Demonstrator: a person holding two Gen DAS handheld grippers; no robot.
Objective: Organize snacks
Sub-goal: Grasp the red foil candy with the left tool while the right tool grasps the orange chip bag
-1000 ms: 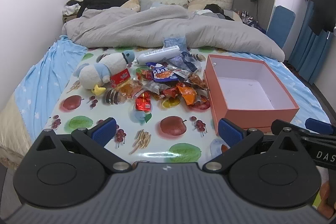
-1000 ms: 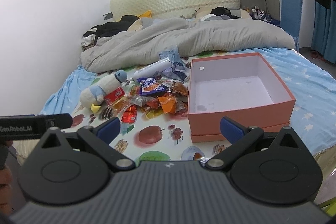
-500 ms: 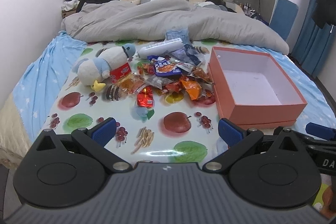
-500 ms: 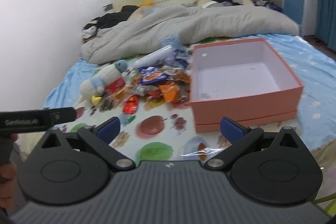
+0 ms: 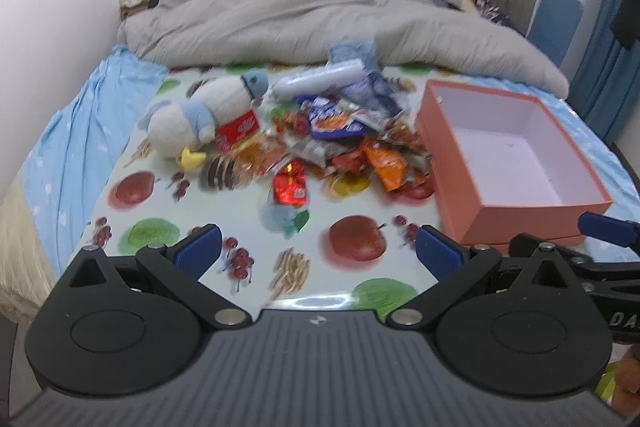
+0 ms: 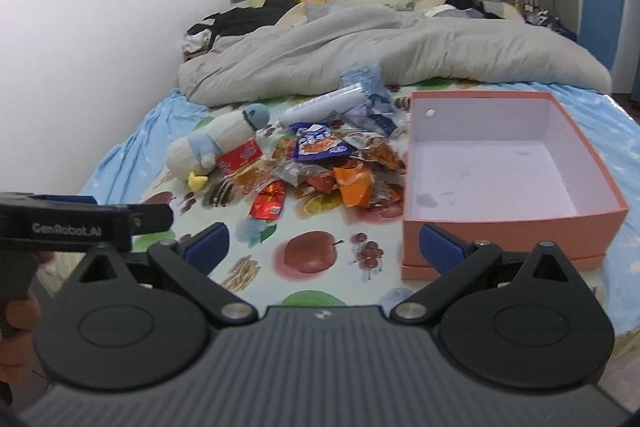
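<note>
A heap of snack packets (image 5: 340, 143) (image 6: 332, 167) lies on a fruit-print mat in the middle of the bed. A lone red packet (image 5: 290, 183) (image 6: 269, 202) sits at its near edge. To the right stands a salmon-pink box (image 5: 524, 219) (image 6: 512, 231), white inside and with nothing in it. My left gripper (image 5: 318, 253) hovers open over the mat's near edge, well short of the heap. My right gripper (image 6: 324, 247) is also open and holds nothing, with its right fingertip in front of the box's near left corner.
A white and blue plush penguin (image 5: 200, 115) (image 6: 212, 143) lies left of the heap, a white tube (image 5: 320, 79) (image 6: 324, 105) behind it. A grey duvet (image 5: 320, 23) covers the far half of the bed. The wall runs along the left. The other gripper's body (image 6: 80, 223) shows at left.
Both grippers have moved forward and a little lower toward the mat, so the heap and the box look larger. Both stay open. Nothing on the bed has moved.
</note>
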